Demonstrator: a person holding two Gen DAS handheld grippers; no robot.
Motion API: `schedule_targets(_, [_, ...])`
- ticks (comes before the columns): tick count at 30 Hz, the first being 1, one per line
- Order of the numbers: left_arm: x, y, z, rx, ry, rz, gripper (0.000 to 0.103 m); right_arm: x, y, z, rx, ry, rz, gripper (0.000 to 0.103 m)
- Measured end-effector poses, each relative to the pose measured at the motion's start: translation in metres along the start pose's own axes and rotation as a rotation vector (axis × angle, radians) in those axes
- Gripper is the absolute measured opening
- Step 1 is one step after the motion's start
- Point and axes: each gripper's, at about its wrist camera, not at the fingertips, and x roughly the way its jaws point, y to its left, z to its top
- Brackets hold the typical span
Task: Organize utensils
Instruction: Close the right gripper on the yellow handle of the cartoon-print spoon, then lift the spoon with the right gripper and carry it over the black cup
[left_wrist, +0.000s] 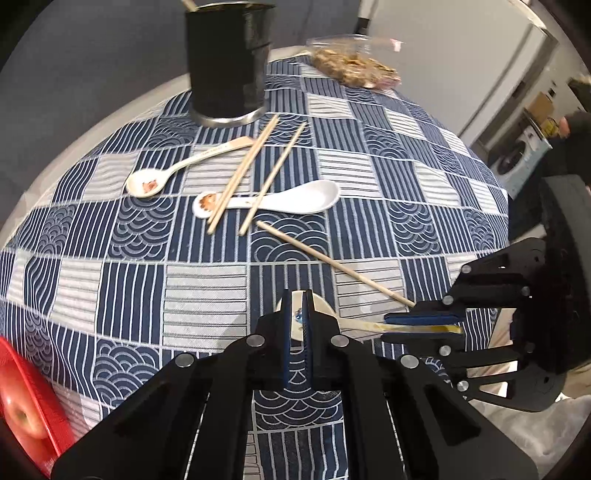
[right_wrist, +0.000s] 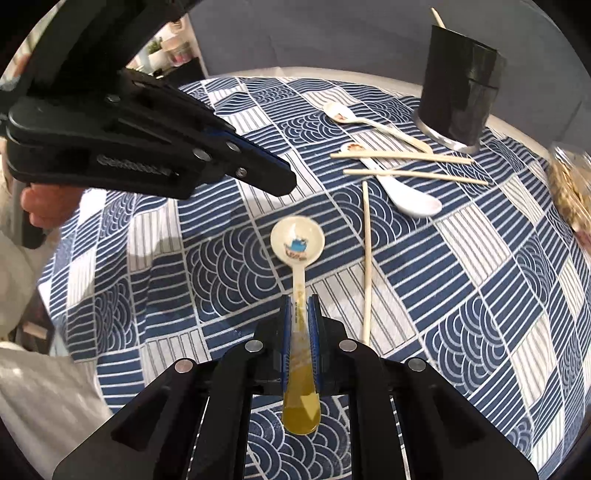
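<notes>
Right gripper (right_wrist: 300, 325) is clamped on the handle of a cream ceramic spoon (right_wrist: 297, 243) w/ a blue print in its bowl; the handle runs back between the blue pads (right_wrist: 313, 332) and its yellowish end sticks out behind them. The spoon bowl sits on or just above the blue-and-white patterned tablecloth (right_wrist: 461, 266); can't tell if it touches. Left gripper (left_wrist: 302, 325) has its jaws drawn nearly together w/ nothing clearly between them, tips poised just over that same spoon's bowl (left_wrist: 321, 302); in the right wrist view it (right_wrist: 284, 181) hangs above and left of the spoon, apart from it. In the left wrist view the right gripper (left_wrist: 421, 325) comes in from the right, pinching the spoon handle. One loose chopstick (right_wrist: 366, 258) lies just beside the held spoon, on its right side in the right wrist view. Farther off, near the black utensil holder (left_wrist: 227, 59), two more spoons, a cream spoon (left_wrist: 177, 166) and a white spoon (left_wrist: 291, 201), lie w/ two crossed-over chopsticks (left_wrist: 243, 166) resting across the white one. A chopstick tip (left_wrist: 189, 4) pokes out of the holder's top. A clear snack bag (left_wrist: 354, 62) sits at the far table edge, and a red tray (left_wrist: 40, 406) w/ an apple (left_wrist: 20, 413) is at the near left.
</notes>
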Motion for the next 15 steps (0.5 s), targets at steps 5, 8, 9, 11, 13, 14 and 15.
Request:
schedule_targets(5, [0.008, 0.002, -0.009, -0.049, 0.028, 0.033, 0.039, -0.003, -0.009, 0.002, -0.014, 0.027, 0.043, 0.009])
schedule_targets(8, [0.018, 0.003, -0.014, -0.099, 0.05, 0.035, 0.045, 0.0, -0.008, 0.001, -0.064, 0.054, 0.034, 0.009])
schedule_targets(9, [0.022, 0.004, -0.015, -0.121, 0.06, 0.036, 0.045, 0.001, -0.008, 0.0, -0.079, 0.065, 0.035, 0.009])
schedule_targets(11, [0.027, 0.003, -0.018, -0.136, 0.071, 0.044, 0.045, 0.003, -0.008, 0.0, -0.095, 0.076, 0.046, 0.009])
schedule_targets(13, [0.032, 0.0, -0.019, -0.143, 0.076, 0.053, 0.045, 0.007, -0.008, -0.001, -0.112, 0.089, 0.055, 0.009])
schedule_targets(14, [0.034, -0.002, -0.019, -0.147, 0.078, 0.055, 0.045, 0.009, -0.008, -0.002, -0.127, 0.096, 0.057, 0.009])
schedule_targets(15, [0.035, -0.002, -0.019, -0.153, 0.078, 0.056, 0.045, 0.01, -0.008, -0.003, -0.134, 0.099, 0.061, 0.009])
